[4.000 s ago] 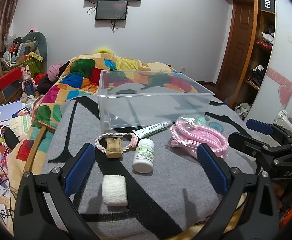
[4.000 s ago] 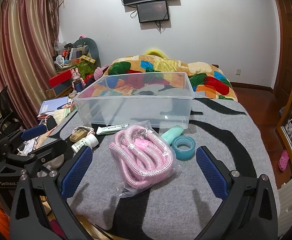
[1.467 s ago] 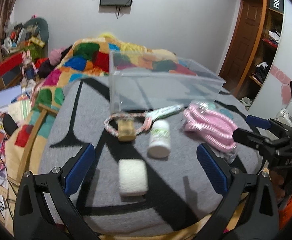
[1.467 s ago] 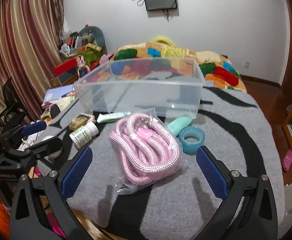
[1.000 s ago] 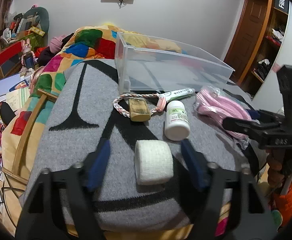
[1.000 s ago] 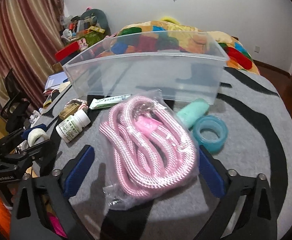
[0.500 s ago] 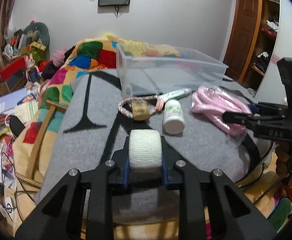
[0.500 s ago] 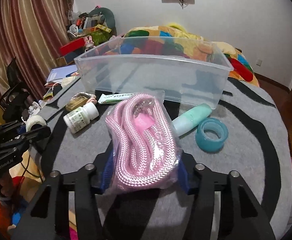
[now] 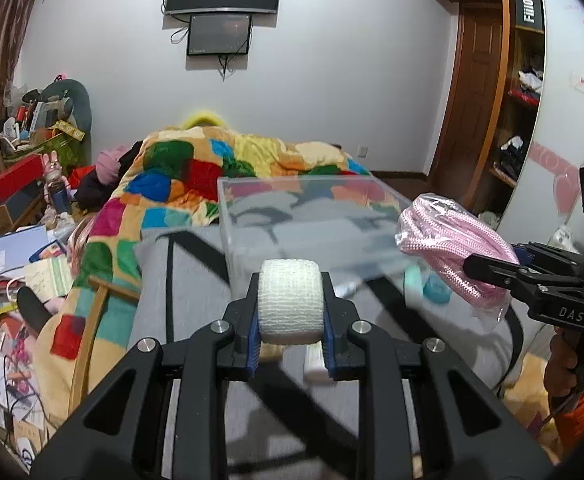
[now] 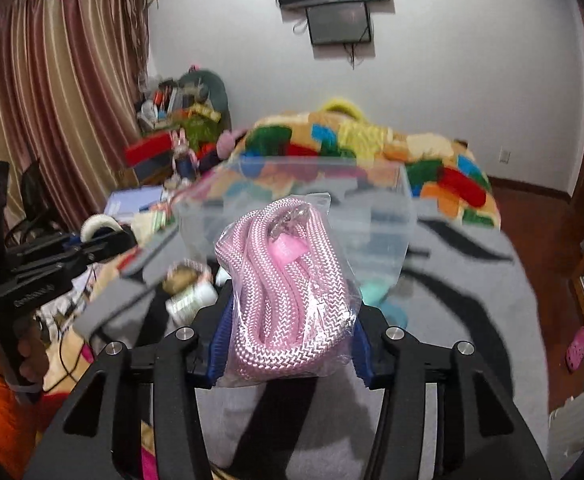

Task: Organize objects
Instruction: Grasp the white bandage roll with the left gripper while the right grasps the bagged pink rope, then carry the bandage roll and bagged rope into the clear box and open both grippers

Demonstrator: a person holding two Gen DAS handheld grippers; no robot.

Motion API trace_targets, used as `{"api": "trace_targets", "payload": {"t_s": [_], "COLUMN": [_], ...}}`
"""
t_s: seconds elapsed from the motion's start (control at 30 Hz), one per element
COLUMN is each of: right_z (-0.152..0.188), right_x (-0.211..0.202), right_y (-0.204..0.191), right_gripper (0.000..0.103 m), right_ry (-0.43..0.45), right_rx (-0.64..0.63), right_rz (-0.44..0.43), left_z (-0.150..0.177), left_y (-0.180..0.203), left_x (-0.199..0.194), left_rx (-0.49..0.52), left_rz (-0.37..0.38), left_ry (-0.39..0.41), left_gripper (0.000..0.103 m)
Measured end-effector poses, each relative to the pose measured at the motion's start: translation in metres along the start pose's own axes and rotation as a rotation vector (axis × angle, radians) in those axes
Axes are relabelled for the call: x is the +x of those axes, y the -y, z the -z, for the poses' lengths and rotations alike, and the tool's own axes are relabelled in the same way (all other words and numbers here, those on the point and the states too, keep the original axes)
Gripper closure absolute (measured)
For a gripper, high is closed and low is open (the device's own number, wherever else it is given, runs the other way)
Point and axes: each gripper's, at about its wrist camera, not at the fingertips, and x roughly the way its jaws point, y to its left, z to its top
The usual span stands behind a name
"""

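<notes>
My left gripper point(image 9: 290, 342) is shut on a white bandage roll point(image 9: 291, 300) and holds it raised above the grey blanket, short of the clear plastic bin point(image 9: 311, 220). My right gripper point(image 10: 288, 354) is shut on a bagged pink rope point(image 10: 288, 288), lifted in front of the bin point(image 10: 299, 200). The rope also shows in the left wrist view point(image 9: 455, 248), and the roll in the right wrist view point(image 10: 100, 224). A white pill bottle point(image 10: 192, 300), a teal tape ring point(image 9: 435, 292) and a mint tube point(image 9: 411, 280) lie on the blanket, blurred.
The grey and black blanket point(image 9: 196, 280) covers the bed's foot. A colourful quilt point(image 9: 196, 184) lies behind the bin. Clutter and papers point(image 9: 20, 256) fill the floor at left. A wooden wardrobe point(image 9: 503, 120) stands at right.
Both grippers have lifted their loads off the blanket and moved up toward the bin. One second ago both were closing around the roll and the rope.
</notes>
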Motion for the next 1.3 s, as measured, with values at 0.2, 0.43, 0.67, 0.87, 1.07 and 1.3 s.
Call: {"api": "trace_targets", "payload": {"t_s": [0.2, 0.43, 0.67, 0.87, 1.07, 1.3], "right_z": [-0.032, -0.066, -0.084, -0.076, -0.068, -0.061], "right_x": [0.008, 0.045, 0.098, 0.135, 0.156, 0.142], "right_y": [0.007, 0.021, 0.030, 0.038, 0.036, 0.038], "right_gripper": [0.057, 0.057, 0.057, 0.057, 0.057, 0.053], "right_ry": [0.045, 0.026, -0.056, -0.145, -0.210, -0.217], "right_rx": [0.019, 0.060, 0.068, 0.082, 0.044, 0.046], "right_rz": [0.022, 0.038, 0.075, 0.075, 0.108, 0.091], "left_z": [-0.027, -0.052, -0.060, -0.056, -0.052, -0.053], "left_y": [0.000, -0.004, -0.015, -0.015, -0.003, 0.000], "left_x": [0.018, 0.065, 0.120, 0.148, 0.156, 0.143], "left_rx": [-0.001, 0.004, -0.036, -0.025, 0.024, 0.047], "left_rz": [-0.023, -0.048, -0.044, -0.065, -0.068, -0.060], "left_ry": [0.011, -0.053, -0.178, -0.230, -0.242, -0.213], "left_gripper": [0.079, 0.079, 0.079, 0.079, 0.079, 0.049]}}
